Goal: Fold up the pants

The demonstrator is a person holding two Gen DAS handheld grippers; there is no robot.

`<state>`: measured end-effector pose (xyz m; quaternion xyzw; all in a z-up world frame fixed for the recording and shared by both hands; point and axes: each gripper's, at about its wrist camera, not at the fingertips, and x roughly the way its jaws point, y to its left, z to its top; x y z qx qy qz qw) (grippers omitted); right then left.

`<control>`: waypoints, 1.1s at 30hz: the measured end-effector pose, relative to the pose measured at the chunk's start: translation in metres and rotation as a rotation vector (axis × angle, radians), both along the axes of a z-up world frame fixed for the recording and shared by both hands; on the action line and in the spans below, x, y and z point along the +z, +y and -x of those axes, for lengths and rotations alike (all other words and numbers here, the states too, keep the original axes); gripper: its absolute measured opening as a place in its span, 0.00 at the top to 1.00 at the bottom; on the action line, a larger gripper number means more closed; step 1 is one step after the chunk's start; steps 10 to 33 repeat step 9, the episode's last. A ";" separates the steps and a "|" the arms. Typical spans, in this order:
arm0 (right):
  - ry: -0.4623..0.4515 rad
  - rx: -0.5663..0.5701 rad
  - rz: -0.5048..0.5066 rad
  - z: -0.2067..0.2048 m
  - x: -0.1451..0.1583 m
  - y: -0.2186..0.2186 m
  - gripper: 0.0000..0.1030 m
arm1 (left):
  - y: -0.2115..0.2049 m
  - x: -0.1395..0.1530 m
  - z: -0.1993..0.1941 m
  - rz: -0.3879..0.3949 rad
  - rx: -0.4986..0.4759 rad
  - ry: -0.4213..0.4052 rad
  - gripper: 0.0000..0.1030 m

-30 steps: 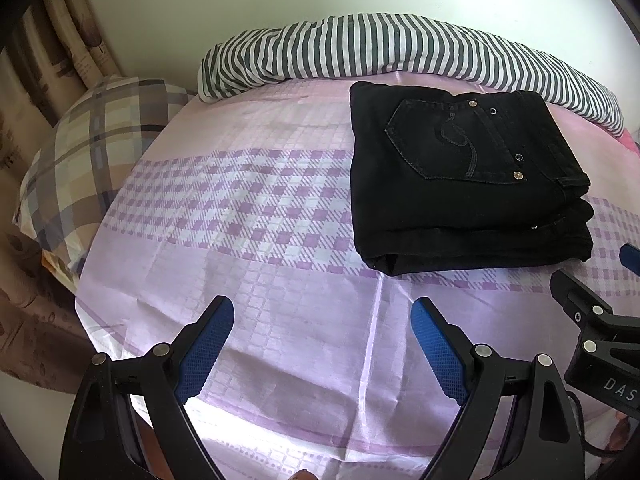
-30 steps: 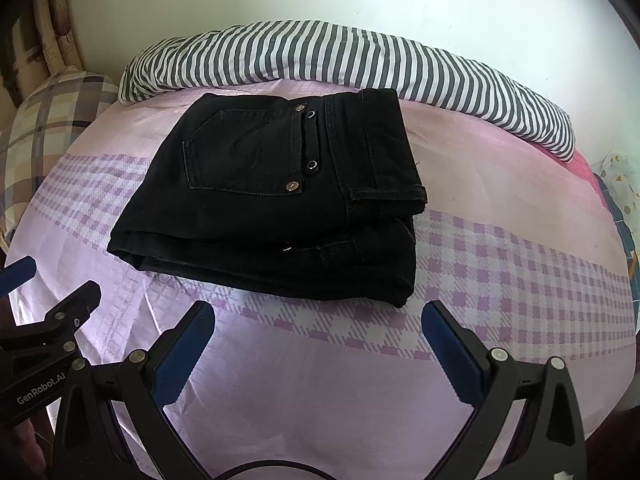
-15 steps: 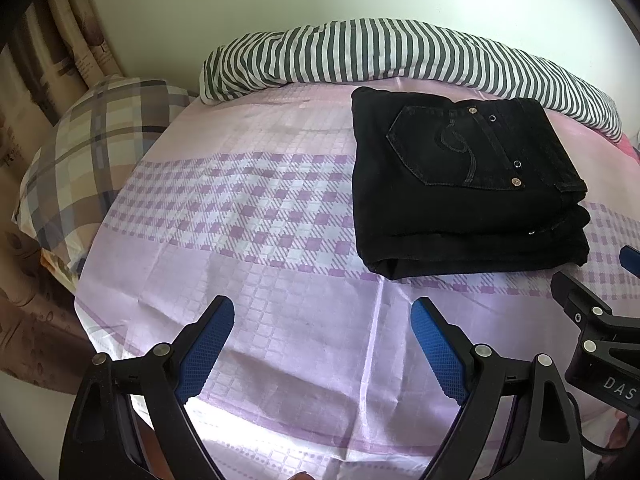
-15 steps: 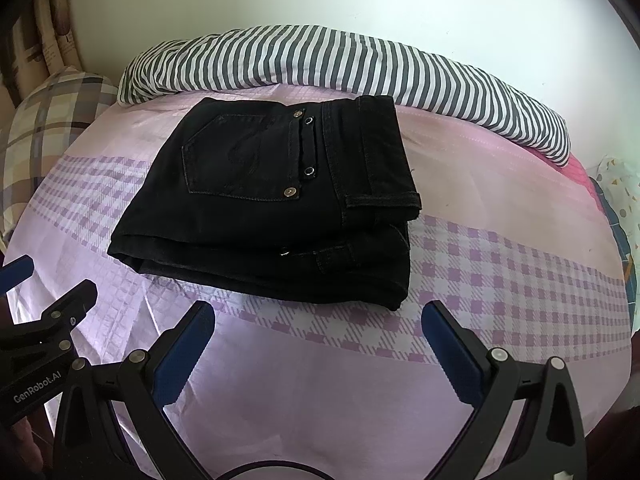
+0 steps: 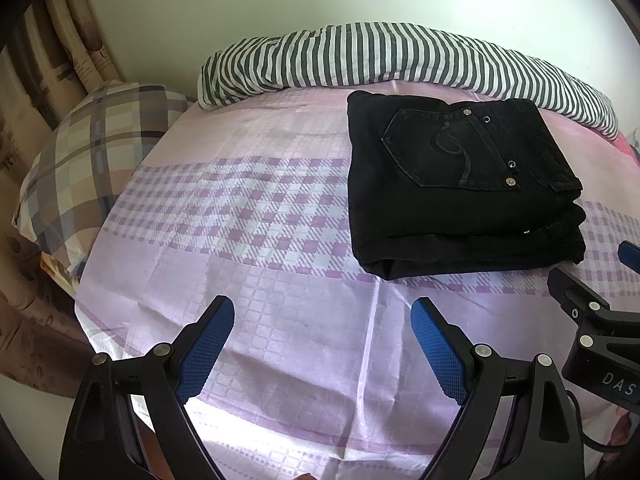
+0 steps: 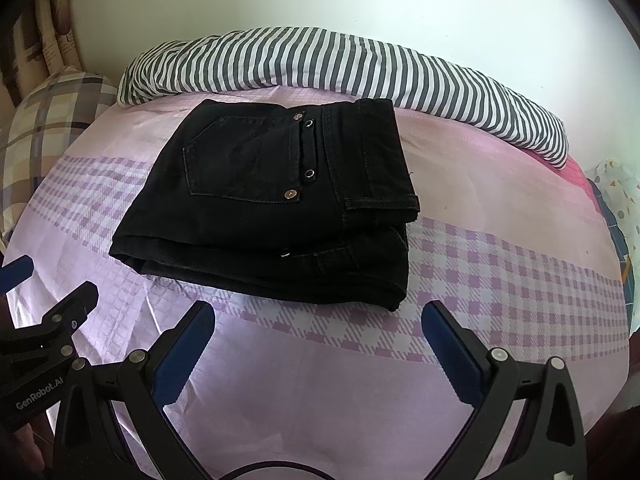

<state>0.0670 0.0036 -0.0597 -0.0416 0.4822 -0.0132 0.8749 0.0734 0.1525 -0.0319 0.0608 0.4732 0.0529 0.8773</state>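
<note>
Black denim pants (image 6: 272,200) lay folded in a thick stack on the purple checked sheet (image 5: 248,216). Both grippers, left (image 5: 322,322) and right (image 6: 318,326), hung wide apart, empty. Heavy, soft cloth; probably best gripped at the folded edge.

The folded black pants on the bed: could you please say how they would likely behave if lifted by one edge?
The black pants are probably floppy: they lie in soft stacked layers, so lifting one edge would likely unfold them. The thick denim-like bundle looks fairly heavy for its size. Pushed across the glossy sheet, it might slide as a whole.
</note>
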 end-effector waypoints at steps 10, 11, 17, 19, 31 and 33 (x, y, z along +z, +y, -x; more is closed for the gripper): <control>0.001 0.001 -0.004 0.000 0.001 -0.001 0.01 | 0.000 -0.003 0.000 0.023 -0.014 0.025 0.13; 0.001 0.001 -0.004 0.000 0.001 -0.001 0.01 | 0.000 -0.003 0.000 0.023 -0.014 0.025 0.13; 0.001 0.001 -0.004 0.000 0.001 -0.001 0.01 | 0.000 -0.003 0.000 0.023 -0.014 0.025 0.13; 0.001 0.001 -0.004 0.000 0.001 -0.001 0.01 | 0.000 -0.003 0.000 0.023 -0.014 0.025 0.13; 0.001 0.001 -0.004 0.000 0.001 -0.001 0.01 | 0.000 -0.003 0.000 0.023 -0.014 0.025 0.13; 0.001 0.001 -0.004 0.000 0.001 -0.001 0.01 | 0.000 -0.003 0.000 0.023 -0.014 0.025 0.13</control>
